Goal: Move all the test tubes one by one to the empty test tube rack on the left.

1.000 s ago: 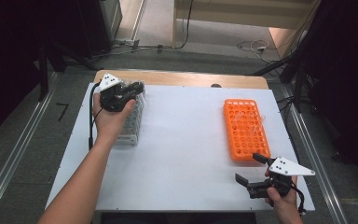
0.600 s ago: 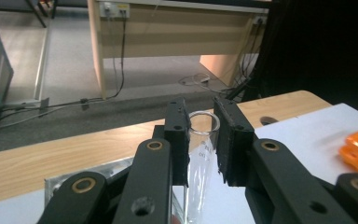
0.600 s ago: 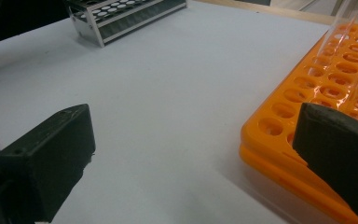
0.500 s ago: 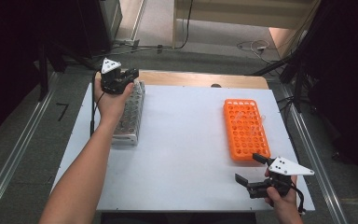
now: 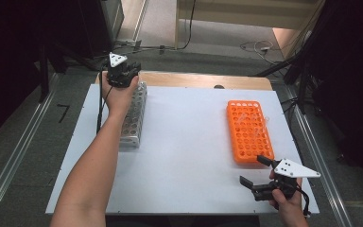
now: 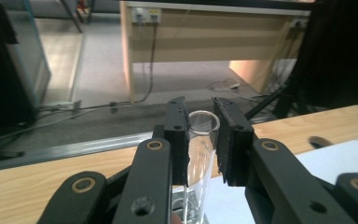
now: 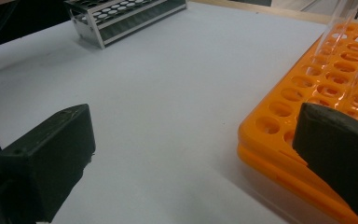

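Observation:
My left gripper [image 5: 121,74] hovers over the far end of the metal tube rack [image 5: 134,118]. In the left gripper view, my left gripper [image 6: 200,133] is shut on a clear glass test tube [image 6: 199,154], which stands upright with its open rim between the pads. Near the table's front right edge my right gripper [image 5: 254,169] is open and holds nothing. It sits just in front of the orange tube rack [image 5: 249,130]. In the right gripper view the wide-open right gripper [image 7: 193,154] faces the orange rack [image 7: 317,88], which holds a few clear tubes [image 7: 340,23].
A white table top [image 5: 189,142] lies between the two racks. The metal rack [image 7: 121,16] stands far off in the right gripper view. A wooden strip [image 5: 194,80] runs along the table's back edge, with floor and cables beyond.
My left gripper has moved away along the metal rack to its far end. The right gripper has stayed still and open.

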Motion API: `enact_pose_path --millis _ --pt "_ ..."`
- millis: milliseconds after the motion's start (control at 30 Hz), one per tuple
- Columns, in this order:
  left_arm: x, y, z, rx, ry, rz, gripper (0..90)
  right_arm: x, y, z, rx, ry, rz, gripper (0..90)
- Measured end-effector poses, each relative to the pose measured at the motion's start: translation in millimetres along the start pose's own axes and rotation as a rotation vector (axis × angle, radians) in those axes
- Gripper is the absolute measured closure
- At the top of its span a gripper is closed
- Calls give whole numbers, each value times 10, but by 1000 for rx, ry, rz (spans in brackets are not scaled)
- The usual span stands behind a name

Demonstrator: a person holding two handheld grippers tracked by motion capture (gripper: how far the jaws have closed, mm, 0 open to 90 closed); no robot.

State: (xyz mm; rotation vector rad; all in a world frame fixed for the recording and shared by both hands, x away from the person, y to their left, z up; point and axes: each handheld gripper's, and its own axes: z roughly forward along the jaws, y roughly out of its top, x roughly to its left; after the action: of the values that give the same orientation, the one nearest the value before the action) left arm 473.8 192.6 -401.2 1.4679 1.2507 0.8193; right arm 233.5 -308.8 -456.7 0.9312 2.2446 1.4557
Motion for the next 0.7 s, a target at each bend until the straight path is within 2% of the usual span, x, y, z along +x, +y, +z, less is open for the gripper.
enact_pose_path --millis 133,300,400,567,700 --pt "6 -39 54 5 11 4 752 2 0 1 0 8 -1 0" --pt "3 -93 98 50 24 9 751 -2 1 1 -2 10 -1 0" --pt "-2 -100 112 59 15 16 751 -5 1 1 -2 11 -1 0" --pt "30 -149 158 107 4 -4 750 5 4 8 0 10 -1 0" --pt "29 -174 183 125 0 -2 749 10 4 13 0 12 -3 0"
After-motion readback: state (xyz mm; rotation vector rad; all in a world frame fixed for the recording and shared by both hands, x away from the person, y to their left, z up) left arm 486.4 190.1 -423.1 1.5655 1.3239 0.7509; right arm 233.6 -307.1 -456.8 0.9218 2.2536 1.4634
